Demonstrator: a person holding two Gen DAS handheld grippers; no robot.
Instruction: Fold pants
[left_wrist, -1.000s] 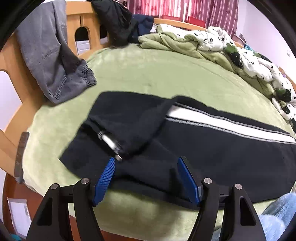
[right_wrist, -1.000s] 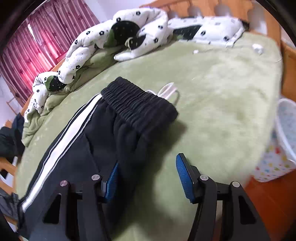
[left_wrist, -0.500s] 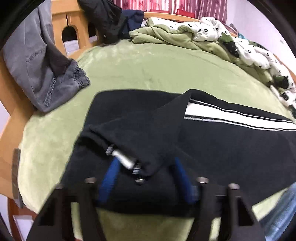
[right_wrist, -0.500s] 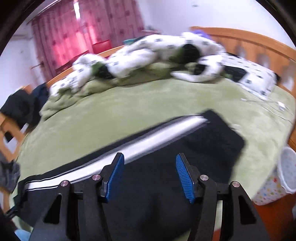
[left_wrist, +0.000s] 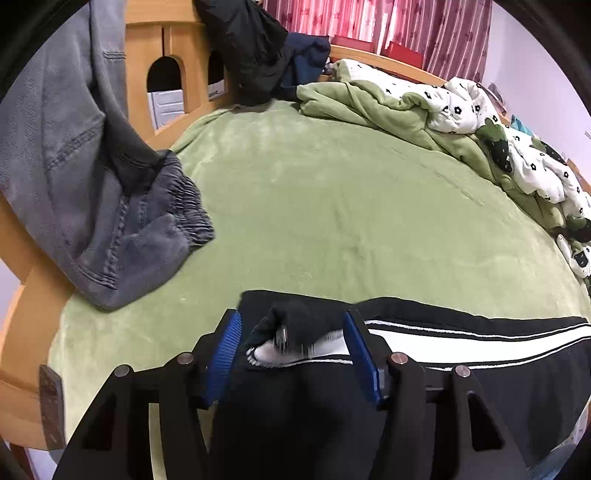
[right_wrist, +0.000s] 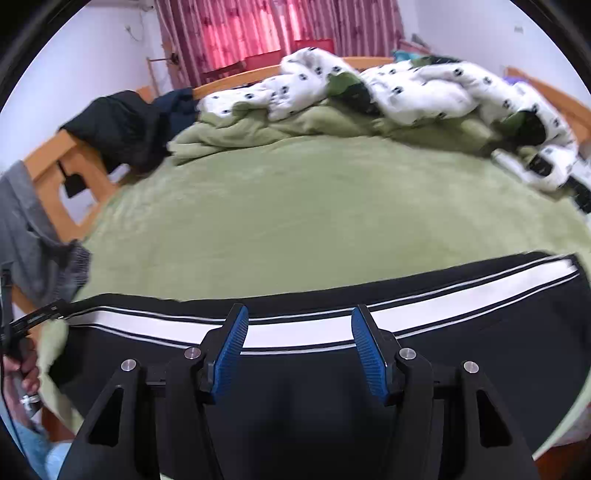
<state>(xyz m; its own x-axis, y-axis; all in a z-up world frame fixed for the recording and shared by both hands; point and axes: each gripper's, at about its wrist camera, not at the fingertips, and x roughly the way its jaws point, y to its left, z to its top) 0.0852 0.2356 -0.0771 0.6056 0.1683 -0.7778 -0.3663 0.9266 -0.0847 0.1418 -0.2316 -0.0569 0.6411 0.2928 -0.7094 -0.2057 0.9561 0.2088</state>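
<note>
Now the black pants lie stretched along the near edge of the green bed, the left gripper having just widened around the cuff, seemingly no longer pinching, while the right gripper hovers apart, empty, above the white stripe.
</note>
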